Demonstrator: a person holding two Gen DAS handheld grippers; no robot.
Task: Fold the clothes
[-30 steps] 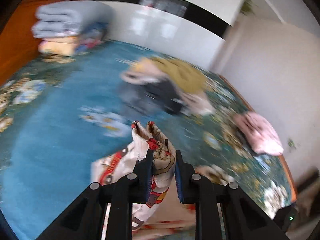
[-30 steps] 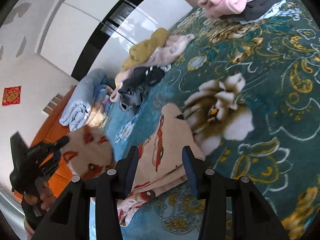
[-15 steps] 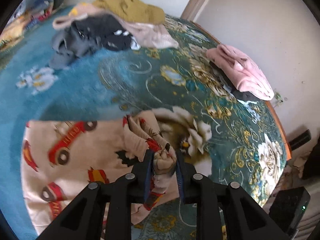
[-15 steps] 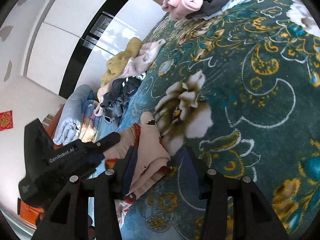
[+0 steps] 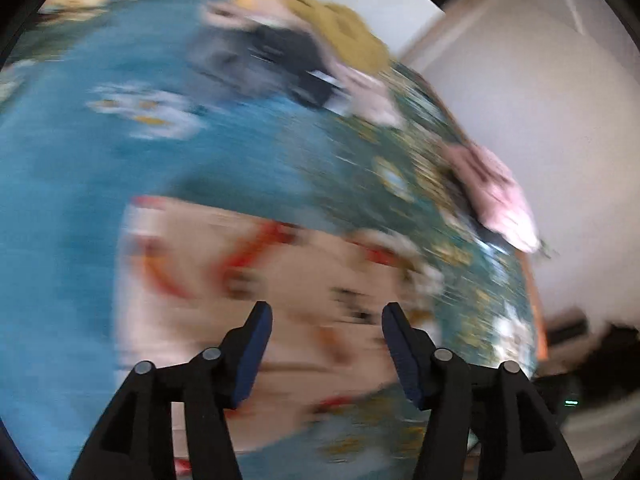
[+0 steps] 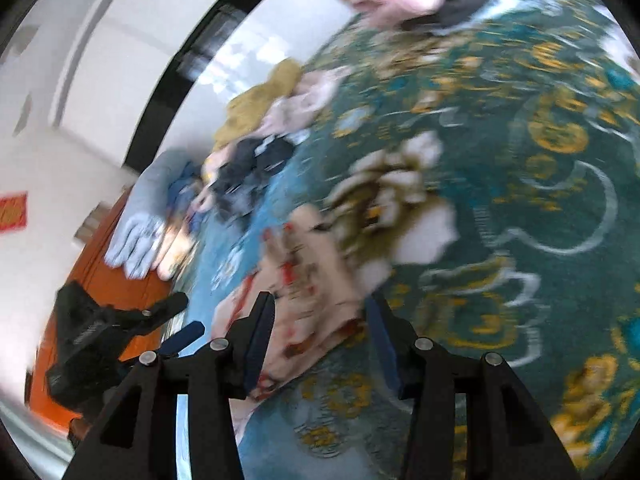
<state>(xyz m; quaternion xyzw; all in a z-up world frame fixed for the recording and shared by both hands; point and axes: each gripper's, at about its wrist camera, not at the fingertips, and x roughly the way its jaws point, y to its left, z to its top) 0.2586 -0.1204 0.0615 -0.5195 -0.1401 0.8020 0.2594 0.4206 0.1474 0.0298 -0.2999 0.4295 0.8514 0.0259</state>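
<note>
In the left wrist view, you are holding the left gripper [image 5: 326,320] with its fingers spread wide and gripping nothing, over the cream car-print garment [image 5: 248,280] lying on the bed [image 5: 60,200]. In the right wrist view, your right gripper [image 6: 320,312] is hovering with fingers spread apart, the garment's folded edge showing between them

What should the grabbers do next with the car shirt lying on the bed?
Probably bring one hand-held gripper down onto an edge of the cream car-print garment for the next fold. It lies on the teal floral bedspread, and both the left hand-held gripper and the right hand-held gripper are open, holding nothing. The blur hides which edge is best.
</note>
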